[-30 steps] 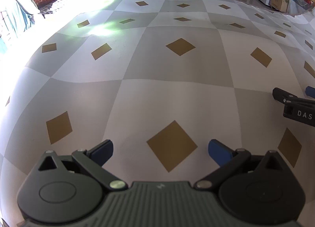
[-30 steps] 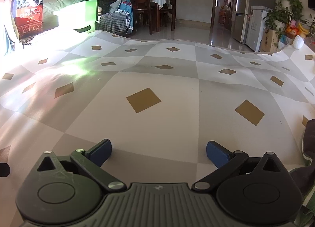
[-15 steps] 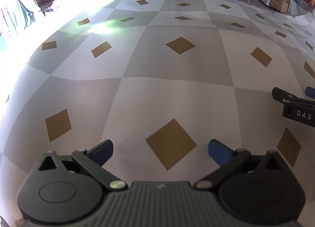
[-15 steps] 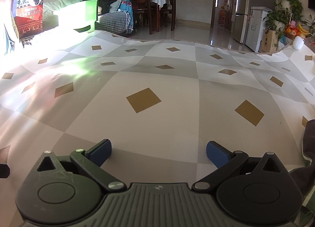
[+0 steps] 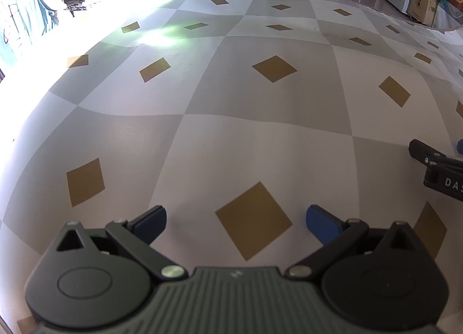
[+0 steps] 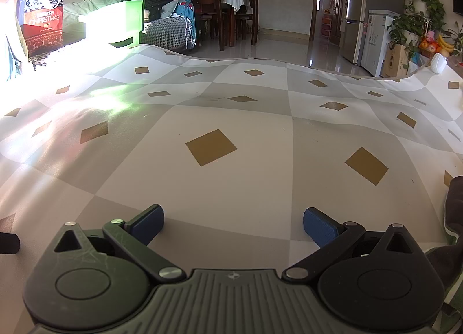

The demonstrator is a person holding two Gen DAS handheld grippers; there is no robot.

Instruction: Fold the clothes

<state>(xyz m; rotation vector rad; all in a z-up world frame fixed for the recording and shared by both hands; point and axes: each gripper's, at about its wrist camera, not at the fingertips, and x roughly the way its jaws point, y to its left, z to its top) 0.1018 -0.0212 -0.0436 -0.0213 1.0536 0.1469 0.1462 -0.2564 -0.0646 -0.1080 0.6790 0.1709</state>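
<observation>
My left gripper [image 5: 235,222] is open and empty, low over a checked grey-and-white cloth with tan diamonds [image 5: 231,119]. My right gripper [image 6: 233,222] is open and empty over the same cloth [image 6: 231,177]; part of it also shows at the right edge of the left wrist view [image 5: 437,164]. A dark garment [image 6: 454,206] lies at the right edge of the right wrist view, beside my right gripper and apart from its fingers. Most of that garment is out of frame.
The cloth's far edge [image 6: 260,59] drops off toward a tiled floor. A red Christmas bag [image 6: 43,24], a green box [image 6: 121,21], chairs [image 6: 208,4] and a fridge [image 6: 358,15] stand beyond it. Strong sun glare washes out the left side.
The left gripper's view has drifted slightly, with the cloth pattern shifting a little. The right gripper has stayed still. Both remain open.
</observation>
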